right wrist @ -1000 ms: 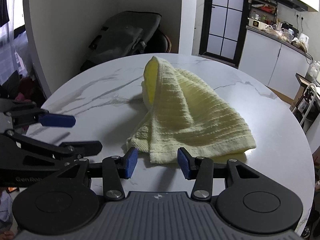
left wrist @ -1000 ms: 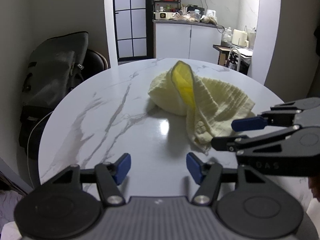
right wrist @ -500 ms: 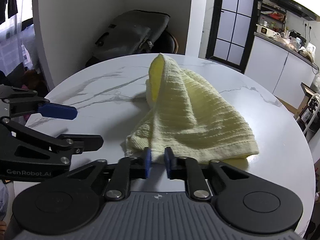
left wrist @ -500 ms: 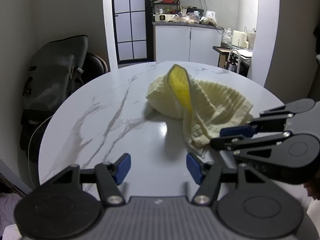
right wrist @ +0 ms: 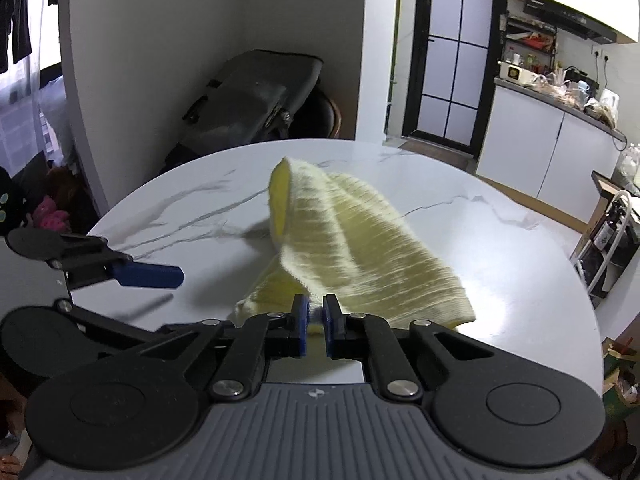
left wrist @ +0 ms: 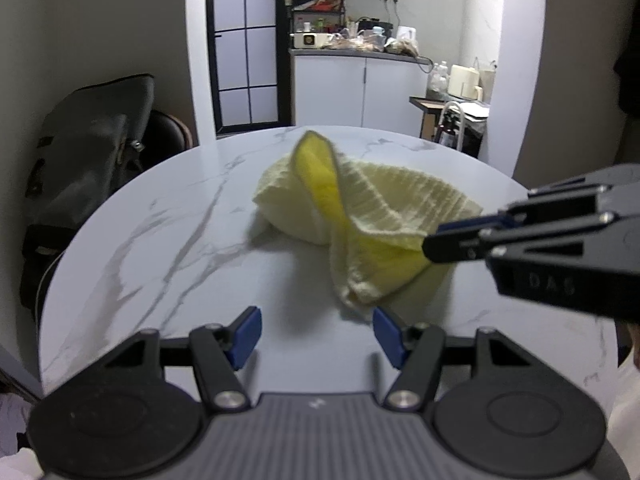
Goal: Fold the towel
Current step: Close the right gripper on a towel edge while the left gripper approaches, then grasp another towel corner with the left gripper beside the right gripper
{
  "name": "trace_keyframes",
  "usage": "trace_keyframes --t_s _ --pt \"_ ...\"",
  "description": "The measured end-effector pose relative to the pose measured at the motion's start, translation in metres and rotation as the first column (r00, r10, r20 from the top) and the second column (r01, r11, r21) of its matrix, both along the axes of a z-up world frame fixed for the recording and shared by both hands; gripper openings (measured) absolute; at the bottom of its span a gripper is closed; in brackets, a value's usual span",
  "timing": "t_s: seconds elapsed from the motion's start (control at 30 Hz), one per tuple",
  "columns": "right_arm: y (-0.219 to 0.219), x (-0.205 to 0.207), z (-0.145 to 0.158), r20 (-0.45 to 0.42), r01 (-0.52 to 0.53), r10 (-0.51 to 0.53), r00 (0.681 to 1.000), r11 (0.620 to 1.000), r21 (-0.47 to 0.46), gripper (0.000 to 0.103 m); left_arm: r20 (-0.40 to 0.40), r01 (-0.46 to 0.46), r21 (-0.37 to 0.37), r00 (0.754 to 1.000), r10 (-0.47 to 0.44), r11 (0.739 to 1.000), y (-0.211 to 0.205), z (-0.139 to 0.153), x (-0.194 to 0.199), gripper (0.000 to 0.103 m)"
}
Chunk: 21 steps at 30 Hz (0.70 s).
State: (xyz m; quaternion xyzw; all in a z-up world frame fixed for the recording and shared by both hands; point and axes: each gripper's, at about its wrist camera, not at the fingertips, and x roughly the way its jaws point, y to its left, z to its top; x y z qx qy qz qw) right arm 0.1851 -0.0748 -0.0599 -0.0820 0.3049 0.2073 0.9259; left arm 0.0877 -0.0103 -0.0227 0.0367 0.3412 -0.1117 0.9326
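Towel (right wrist: 360, 248): pale yellow, ribbed weave, crumpled into a peaked heap on the round white marble table (left wrist: 168, 240)
Right gripper (right wrist: 316, 322): jaws just closed, pinching towel's near edge, edge lifted
Left gripper (left wrist: 316, 334): jaws apart, nothing between, just short of towel

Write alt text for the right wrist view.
The right hand-held gripper is shut on the near edge of a crumpled yellow towel, lifting it off a round white marble table. The left hand-held gripper waits open at the left, holding nothing.
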Motion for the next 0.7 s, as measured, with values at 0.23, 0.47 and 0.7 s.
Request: trace_keyframes --t_s 0.23,0.47,0.7 --pt "-0.009 0.003 0.004 0.009 0.009 -0.009 1.0 1.0 -0.001 0.009 0.025 0.034 -0.004 0.999 -0.034 0.999 -0.013 0.0 0.006 0.057" --pt "-0.016 0.01 0.005 0.005 0.007 -0.007 1.0 1.0 0.001 0.009 0.018 0.051 -0.016 0.999 -0.051 0.999 -0.023 -0.004 0.017 0.05" --pt "-0.021 0.019 -0.003 -0.016 0.012 -0.012 1.0 1.0 0.007 0.009 0.007 0.078 -0.012 0.997 -0.078 0.997 -0.031 -0.009 0.022 0.027"
